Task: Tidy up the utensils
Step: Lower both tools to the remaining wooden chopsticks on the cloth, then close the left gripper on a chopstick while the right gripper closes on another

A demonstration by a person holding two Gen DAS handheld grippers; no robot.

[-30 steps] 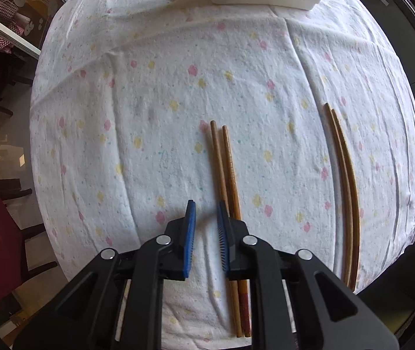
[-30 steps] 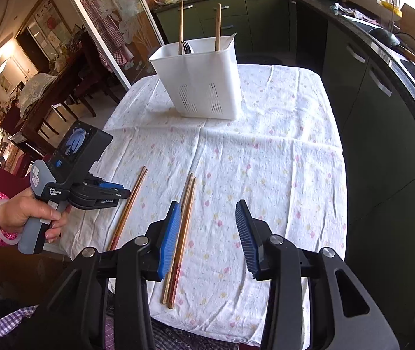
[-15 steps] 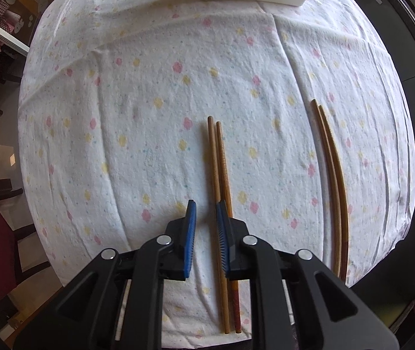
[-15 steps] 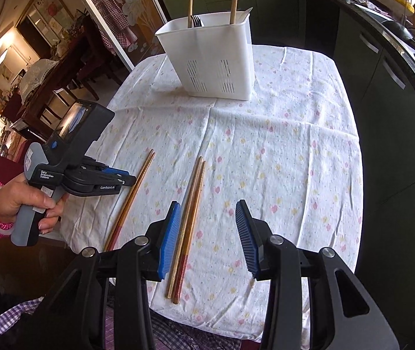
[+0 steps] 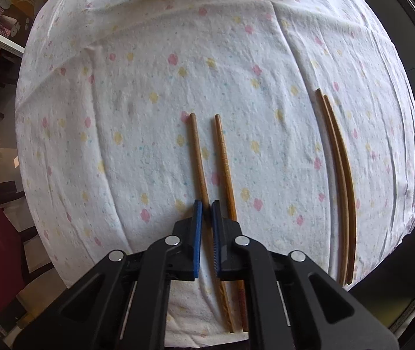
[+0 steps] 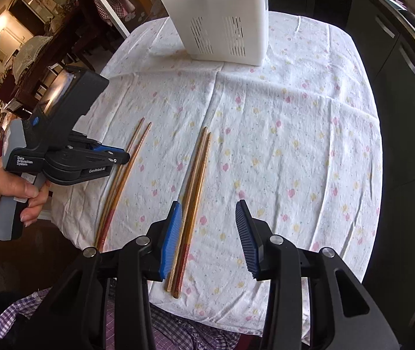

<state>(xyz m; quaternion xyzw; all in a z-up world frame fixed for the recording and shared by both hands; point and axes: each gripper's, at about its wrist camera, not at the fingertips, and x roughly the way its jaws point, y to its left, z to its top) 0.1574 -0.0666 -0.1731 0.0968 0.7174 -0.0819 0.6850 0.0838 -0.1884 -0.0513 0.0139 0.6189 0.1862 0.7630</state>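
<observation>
Two pairs of wooden chopsticks lie on the flowered tablecloth. In the left wrist view my left gripper stands over the left pair; its narrowly parted jaws straddle the left chopstick, while the right chopstick lies just outside. The second pair lies to the right. In the right wrist view my right gripper is open, its left finger beside the second pair. The left gripper shows at the left pair. The white utensil holder stands at the far end.
The table's near edge is right below the grippers and the cloth hangs over it. Dark kitchen cabinets run along the right. Chairs and dining furniture stand to the left.
My left gripper has moved right and down, so the left chopstick now sits between its jaws; the two chopsticks have spread apart. My right gripper has come lower and closer to the second pair.
</observation>
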